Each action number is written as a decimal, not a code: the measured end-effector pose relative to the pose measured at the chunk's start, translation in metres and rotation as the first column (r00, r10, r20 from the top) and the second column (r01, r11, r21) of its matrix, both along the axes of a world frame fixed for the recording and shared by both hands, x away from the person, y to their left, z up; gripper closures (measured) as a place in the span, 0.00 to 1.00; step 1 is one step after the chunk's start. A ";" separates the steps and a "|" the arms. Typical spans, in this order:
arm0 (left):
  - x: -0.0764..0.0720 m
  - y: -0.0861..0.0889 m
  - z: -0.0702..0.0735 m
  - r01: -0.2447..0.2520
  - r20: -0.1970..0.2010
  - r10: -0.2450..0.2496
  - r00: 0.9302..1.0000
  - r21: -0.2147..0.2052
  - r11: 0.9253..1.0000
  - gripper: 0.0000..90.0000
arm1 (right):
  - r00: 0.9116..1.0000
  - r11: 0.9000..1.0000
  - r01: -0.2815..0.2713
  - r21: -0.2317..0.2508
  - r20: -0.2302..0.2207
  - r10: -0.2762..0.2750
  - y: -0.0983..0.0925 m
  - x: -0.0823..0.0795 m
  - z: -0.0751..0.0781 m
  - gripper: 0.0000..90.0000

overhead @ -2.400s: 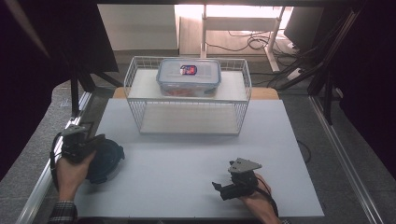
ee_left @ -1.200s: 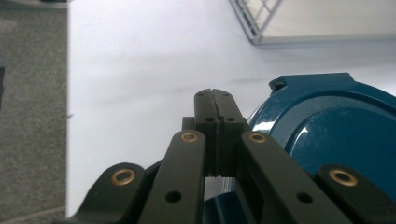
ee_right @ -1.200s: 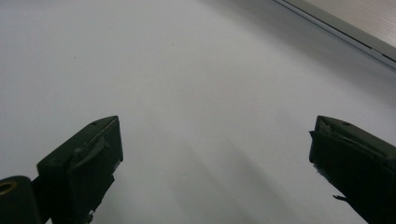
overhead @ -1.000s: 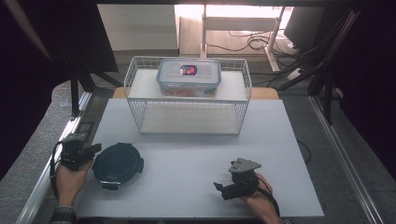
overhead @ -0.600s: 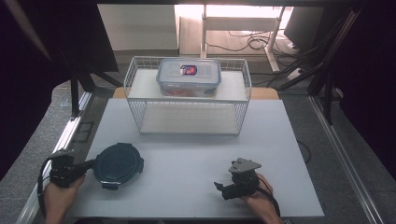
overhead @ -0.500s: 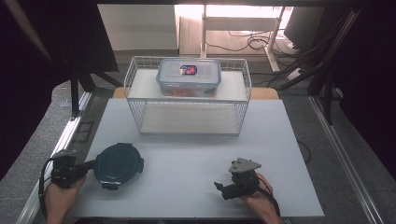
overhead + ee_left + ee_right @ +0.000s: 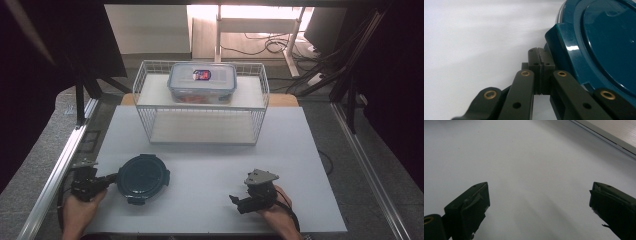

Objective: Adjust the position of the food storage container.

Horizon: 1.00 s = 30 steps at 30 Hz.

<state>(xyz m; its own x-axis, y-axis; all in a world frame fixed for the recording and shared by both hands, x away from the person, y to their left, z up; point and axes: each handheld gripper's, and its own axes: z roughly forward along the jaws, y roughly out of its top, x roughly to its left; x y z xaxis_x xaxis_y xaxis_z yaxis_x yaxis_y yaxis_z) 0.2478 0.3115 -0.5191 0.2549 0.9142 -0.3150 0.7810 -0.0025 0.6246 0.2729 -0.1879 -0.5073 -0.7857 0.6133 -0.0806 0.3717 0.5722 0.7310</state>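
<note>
A round dark teal lidded container (image 7: 143, 177) lies flat on the white table sheet (image 7: 210, 160) at the front left. My left gripper (image 7: 112, 178) comes in level from its left, jaws shut. In the left gripper view the two pads (image 7: 539, 53) press flat against each other with nothing between them. Their tips sit right against a latch tab on the container (image 7: 604, 45) rim. At the front right my right gripper (image 7: 234, 200) rests low over the sheet, pointing left. Its jaws stand wide open (image 7: 539, 202) over bare white surface.
A white wire basket (image 7: 145, 82) stands at the back middle of the sheet, with a clear rectangular lidded box (image 7: 202, 82) on its upper shelf. A metal rail (image 7: 65, 160) runs along the table's left edge. Cables lie on the floor beyond the table.
My left gripper dropped to the container's left, then moved right against its rim. The container has shifted a little to the right. The right gripper has stayed put.
</note>
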 end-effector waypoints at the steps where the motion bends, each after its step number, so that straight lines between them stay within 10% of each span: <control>1: 0.001 -0.004 0.000 0.015 -0.004 -0.015 1.000 -0.005 1.000 1.00 | 1.000 1.000 0.000 0.001 0.000 0.000 0.000 0.000 0.000 0.03; 30: 0.027 -0.098 0.002 0.235 -0.003 -0.235 0.972 -0.033 0.971 1.00 | 0.997 0.997 0.074 0.018 -0.029 -0.073 0.001 0.005 -0.003 0.00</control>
<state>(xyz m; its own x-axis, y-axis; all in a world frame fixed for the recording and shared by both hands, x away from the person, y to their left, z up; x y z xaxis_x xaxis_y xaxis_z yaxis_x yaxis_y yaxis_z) 0.2747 0.2130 -0.5170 0.4594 0.8182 -0.3456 0.7649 -0.1666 0.6223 0.2774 -0.1873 -0.5106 -0.7404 0.6706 -0.0466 0.4332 0.5289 0.7298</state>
